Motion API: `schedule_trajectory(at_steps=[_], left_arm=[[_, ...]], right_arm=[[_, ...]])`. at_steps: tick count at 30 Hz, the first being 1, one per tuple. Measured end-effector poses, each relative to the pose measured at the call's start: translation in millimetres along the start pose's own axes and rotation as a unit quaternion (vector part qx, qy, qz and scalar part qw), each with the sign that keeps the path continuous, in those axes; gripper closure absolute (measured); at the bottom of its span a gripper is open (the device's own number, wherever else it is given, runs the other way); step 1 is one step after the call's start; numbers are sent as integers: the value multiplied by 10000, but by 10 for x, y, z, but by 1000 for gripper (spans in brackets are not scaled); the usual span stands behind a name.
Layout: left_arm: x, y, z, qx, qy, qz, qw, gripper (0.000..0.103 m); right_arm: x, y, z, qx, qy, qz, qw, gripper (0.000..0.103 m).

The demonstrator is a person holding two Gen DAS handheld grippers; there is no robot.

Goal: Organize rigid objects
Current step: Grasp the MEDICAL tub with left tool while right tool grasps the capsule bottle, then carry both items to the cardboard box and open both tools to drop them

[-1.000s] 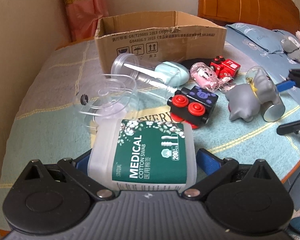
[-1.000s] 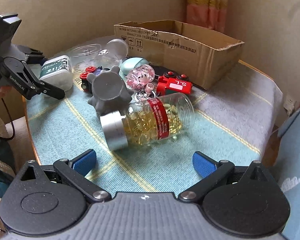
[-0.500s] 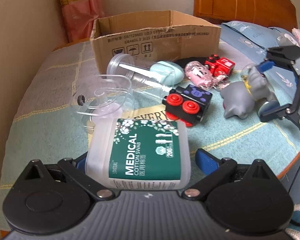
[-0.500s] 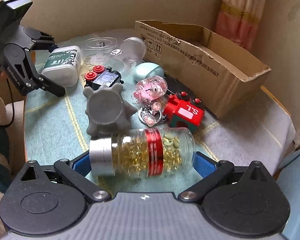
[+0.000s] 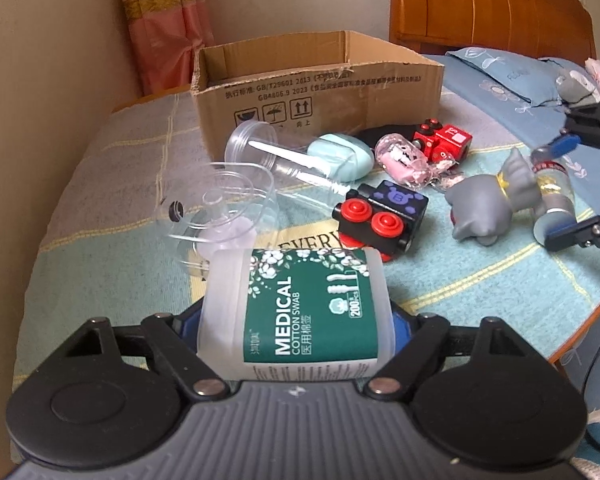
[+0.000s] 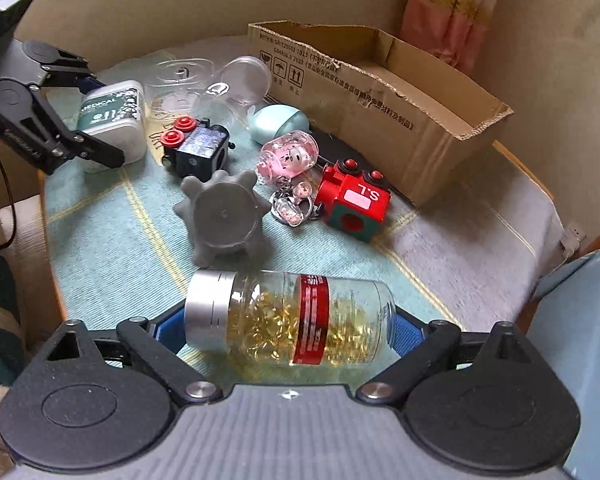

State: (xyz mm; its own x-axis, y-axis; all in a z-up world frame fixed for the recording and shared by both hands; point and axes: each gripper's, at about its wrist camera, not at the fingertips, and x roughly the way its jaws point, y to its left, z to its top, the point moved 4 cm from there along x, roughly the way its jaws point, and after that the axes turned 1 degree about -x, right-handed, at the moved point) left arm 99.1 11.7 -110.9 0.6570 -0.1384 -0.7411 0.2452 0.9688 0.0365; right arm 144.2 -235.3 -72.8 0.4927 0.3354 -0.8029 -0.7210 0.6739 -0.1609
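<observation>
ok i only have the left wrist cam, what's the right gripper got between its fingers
Observer: A clear jar of gold capsules, lying on its side across the right gripper.
Operator: clamped on it?
Observer: Can't tell. Its silver cap sits by one blue pad and its base by the other.
Operator: which way does the red toy face
Observer: The red toy block shows a green end face with a round red hole towards the right camera.
</observation>
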Motion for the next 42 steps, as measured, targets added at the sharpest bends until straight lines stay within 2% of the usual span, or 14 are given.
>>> schedule_trajectory(at_steps=[14,23,32,42], left_arm=[[-247,-40,110,324,20,-313,9990,21],[-362,-49,376,497,-56,-428,9978,20],[-338,68,1026,582,-246,-345,9974,20],[82,209,1936,650,-309,-65,9974,20]], right_arm=[[-311,78,-1,272,-83,-215,9994,6],[-483,29,192,457,-362,-207,9981,6],[-509,-205,699,767,-661,-421,9940,6],[-326,-638,1329,1200,-815,-550,9879,6]])
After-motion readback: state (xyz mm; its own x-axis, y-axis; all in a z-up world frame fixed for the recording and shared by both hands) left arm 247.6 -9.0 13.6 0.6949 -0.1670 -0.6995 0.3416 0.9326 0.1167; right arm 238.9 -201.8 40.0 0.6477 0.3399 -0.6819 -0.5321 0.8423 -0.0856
